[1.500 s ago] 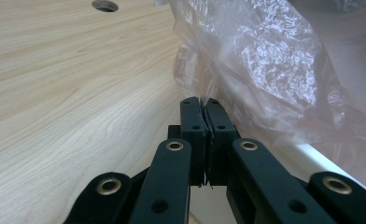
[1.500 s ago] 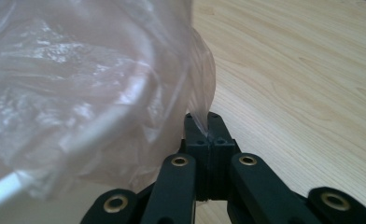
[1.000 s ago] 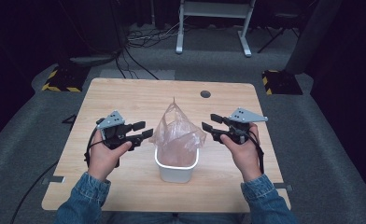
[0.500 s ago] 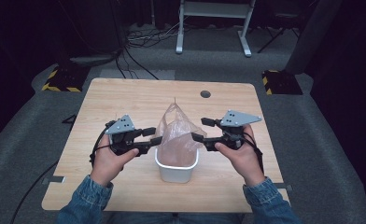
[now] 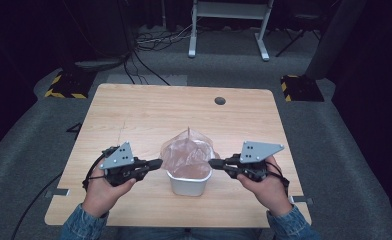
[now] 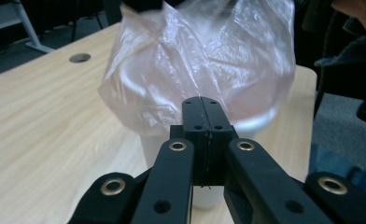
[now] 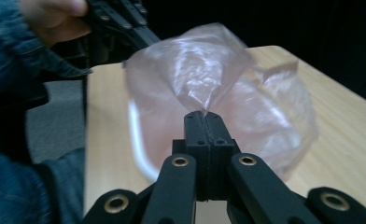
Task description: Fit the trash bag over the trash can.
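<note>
Where a second ago both tongs stood spread on either side of the bag, the left tongs (image 5: 156, 163) and the right tongs (image 5: 213, 162) have just been closing and now sit pressed together, each nipping a fold of the thin pink plastic bag (image 5: 188, 152) at its own side. In the left gripper view the joined jaws meet right at the bag's lower edge (image 6: 195, 60), and in the right gripper view a twisted pinch of film (image 7: 204, 88) rises straight out of the shut tips. The bag lines a small white tub (image 5: 187, 184) that stands on the wooden table (image 5: 149, 110), near the person's edge and between the two hands; its loose top puffs up above the tub's rim. Compared with the earlier frames, both hands have moved toward the person along the table, the left hand (image 5: 103, 187) and the right hand (image 5: 264, 187) now lying level with the tub instead of beyond it. The bag's peak has sunk lower and its mouth looks wider.
</note>
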Demonstrator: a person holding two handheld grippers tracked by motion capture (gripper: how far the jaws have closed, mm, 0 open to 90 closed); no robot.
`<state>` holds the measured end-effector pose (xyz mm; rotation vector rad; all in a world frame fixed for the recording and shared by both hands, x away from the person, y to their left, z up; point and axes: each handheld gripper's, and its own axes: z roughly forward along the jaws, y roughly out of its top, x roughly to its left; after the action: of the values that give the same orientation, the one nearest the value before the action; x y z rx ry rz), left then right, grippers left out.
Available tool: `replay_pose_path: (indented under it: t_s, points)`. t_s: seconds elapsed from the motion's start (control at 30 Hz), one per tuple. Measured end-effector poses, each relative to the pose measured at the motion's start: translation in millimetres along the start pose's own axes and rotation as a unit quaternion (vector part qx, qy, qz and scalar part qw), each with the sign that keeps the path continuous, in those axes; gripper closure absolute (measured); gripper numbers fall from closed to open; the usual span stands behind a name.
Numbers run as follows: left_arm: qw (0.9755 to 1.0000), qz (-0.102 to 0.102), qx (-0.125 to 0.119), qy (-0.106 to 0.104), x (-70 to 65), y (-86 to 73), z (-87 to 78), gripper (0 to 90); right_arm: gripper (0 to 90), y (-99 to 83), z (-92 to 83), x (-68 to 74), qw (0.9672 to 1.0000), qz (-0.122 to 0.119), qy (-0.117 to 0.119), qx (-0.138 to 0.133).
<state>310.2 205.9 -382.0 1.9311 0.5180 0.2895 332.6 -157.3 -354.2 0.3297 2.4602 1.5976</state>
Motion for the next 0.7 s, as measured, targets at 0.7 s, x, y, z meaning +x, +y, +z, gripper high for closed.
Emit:
replay_pose_path:
  t_s: [0.7]
  points:
    - [0.9990,-0.003,0.013,-0.043,-5.6,-30.0,17.3,90.0,90.0,-50.8,12.3,18.1,0.9976,0.010,0.017,0.066]
